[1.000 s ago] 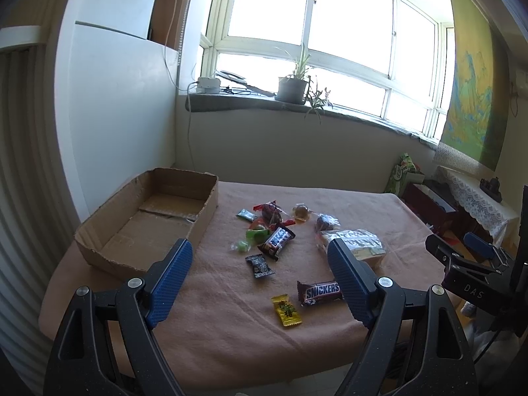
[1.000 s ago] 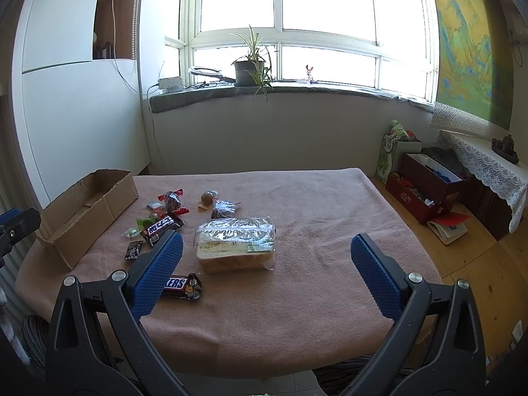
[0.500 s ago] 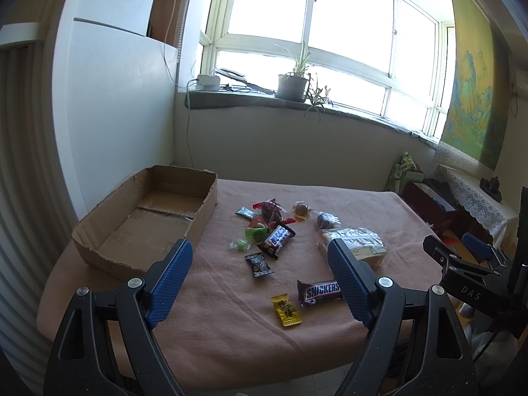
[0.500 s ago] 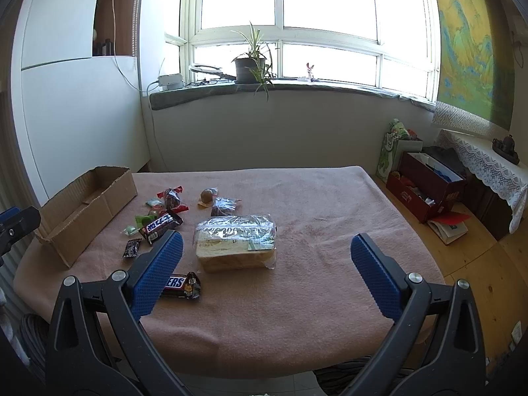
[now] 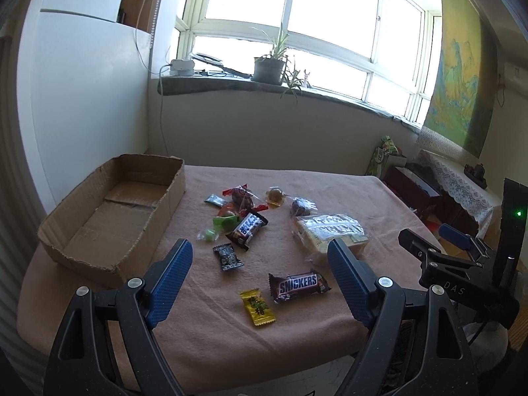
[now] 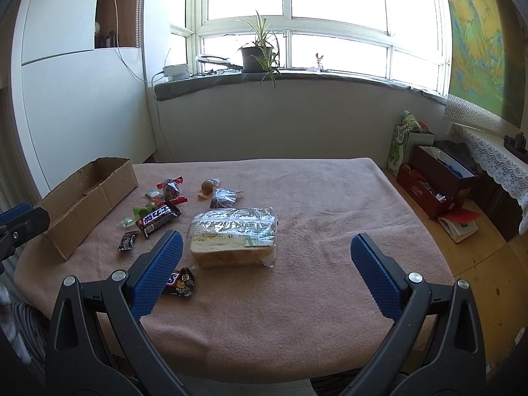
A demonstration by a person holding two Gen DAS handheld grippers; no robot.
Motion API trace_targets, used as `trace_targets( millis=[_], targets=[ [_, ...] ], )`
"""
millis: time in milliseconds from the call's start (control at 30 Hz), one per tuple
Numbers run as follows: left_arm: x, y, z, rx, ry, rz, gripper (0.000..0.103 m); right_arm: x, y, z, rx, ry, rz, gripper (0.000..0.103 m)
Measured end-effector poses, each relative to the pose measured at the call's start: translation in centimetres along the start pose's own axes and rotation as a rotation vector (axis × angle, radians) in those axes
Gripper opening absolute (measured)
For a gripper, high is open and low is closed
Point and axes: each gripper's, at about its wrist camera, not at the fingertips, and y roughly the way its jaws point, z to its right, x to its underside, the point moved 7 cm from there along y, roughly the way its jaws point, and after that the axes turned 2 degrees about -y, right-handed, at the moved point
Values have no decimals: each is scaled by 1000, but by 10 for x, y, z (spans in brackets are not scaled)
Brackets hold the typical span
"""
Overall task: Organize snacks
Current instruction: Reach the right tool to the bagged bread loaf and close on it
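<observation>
A table covered in a pink cloth (image 5: 330,184) stands under a bright window. On its left side lies an open, shallow cardboard box (image 5: 109,211) with nothing inside it. Snacks are scattered to the right of the box: a Snickers bar (image 5: 298,285) and a small yellow packet (image 5: 257,307) near the front edge, a small black packet (image 5: 227,257) just behind them, a dark bar with blue lettering (image 5: 248,231) resting against a green sweet (image 5: 226,221), a red-wrapped sweet (image 5: 242,196) and a round gold one (image 5: 275,195) farther back, and a clear bag of sliced bread (image 6: 232,237) in the middle of the table.

The left gripper (image 5: 259,272) hovers above the near edge, its blue-padded jaws spread wide and empty, roughly framing the black packet, the yellow packet and the Snickers bar. The right gripper (image 6: 264,267) also hangs wide apart and empty, to the right, with the bread bag between and beyond its fingers.

No snack sits in the box, so the sorting looks not yet started; this seems the approach to a first pick. The next move likely calls for lowering one gripper over a single snack, closing on it, and carrying it left to the box
</observation>
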Motion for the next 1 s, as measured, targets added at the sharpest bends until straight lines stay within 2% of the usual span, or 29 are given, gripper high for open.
trace_targets(
  millis=[133, 300, 433, 533, 700, 900, 967, 1000],
  targets=[
    [9, 22, 9, 53, -5, -56, 83, 4, 14, 6, -34, -2, -45, 102],
    [17, 52, 13, 162, -64, -153, 81, 9, 39, 13, -151, 78, -131, 94],
    [24, 84, 18, 259, -129, -262, 67, 10, 58, 11, -193, 80, -177, 90],
    [28, 106, 25, 326, -172, -340, 64, 12, 77, 11, -255, 112, -237, 86],
    [25, 123, 43, 372, -148, -380, 61, 13, 107, 19, -337, 209, -317, 75],
    [22, 146, 53, 391, -104, -405, 58, 17, 132, 21, -435, 312, -409, 74],
    [25, 154, 58, 415, -108, -424, 55, 19, 138, 20, -457, 327, -434, 65],
    [27, 157, 58, 423, -113, -436, 55, 20, 142, 19, -462, 337, -440, 64]
  ],
)
